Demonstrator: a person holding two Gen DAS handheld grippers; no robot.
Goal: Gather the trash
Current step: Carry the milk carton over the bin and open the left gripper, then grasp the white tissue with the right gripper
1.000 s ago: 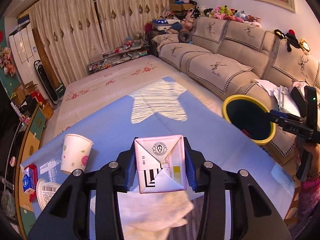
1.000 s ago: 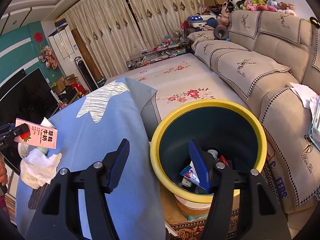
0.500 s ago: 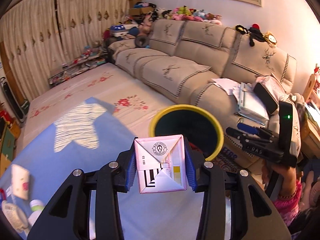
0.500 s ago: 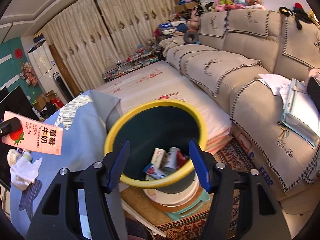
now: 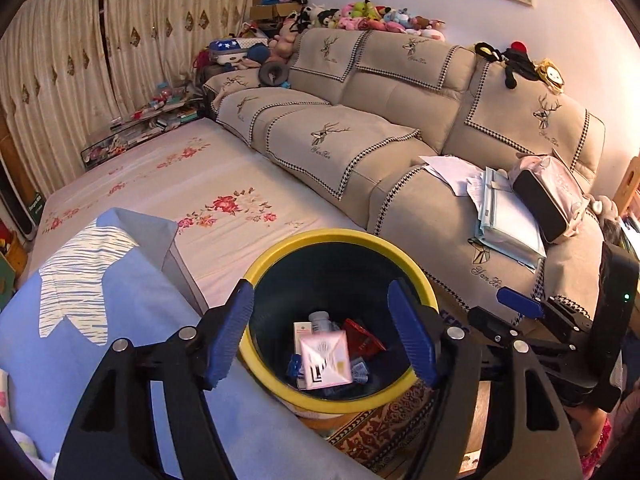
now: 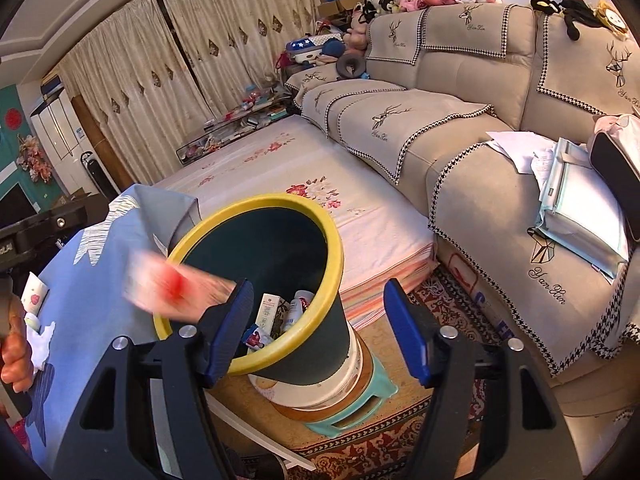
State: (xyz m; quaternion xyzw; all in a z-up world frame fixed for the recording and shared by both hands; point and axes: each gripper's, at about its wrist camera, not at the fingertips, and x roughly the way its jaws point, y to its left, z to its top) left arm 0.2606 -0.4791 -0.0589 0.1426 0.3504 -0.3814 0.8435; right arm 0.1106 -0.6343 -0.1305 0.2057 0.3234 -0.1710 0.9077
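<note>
Now, step in hand: dropping the pink milk carton [image 5: 326,358] into the trash bin [image 5: 264,264], judged from the carton blurred in the air over the bin mouth.
Left gripper [image 5: 328,336]: jaws have just been opening, now wide, nothing between the pads; carton already free below them.
Right gripper [image 6: 318,328]: wide too, empty, bin rim between its fingers but not pressed.
Carton place: inside the yellow rim in the left view; in the right view a pink and red blur at the rim's left edge, so not fully sure that it clears.
Risk one: carton striking the rim and bouncing out to the rug [image 6: 384,436], caused by release near the edge.
Risk two: bin tipping, since it sits tilted on a stack of stools [image 6: 352,404].
Bin content: a white box [image 6: 267,314], a small bottle [image 6: 294,310], a red packet [image 5: 362,340], blue wrappers; roughly low-filled.
Left over: paper cup [image 6: 35,294] and tissue [image 6: 42,340] near the blue table edge.
</note>
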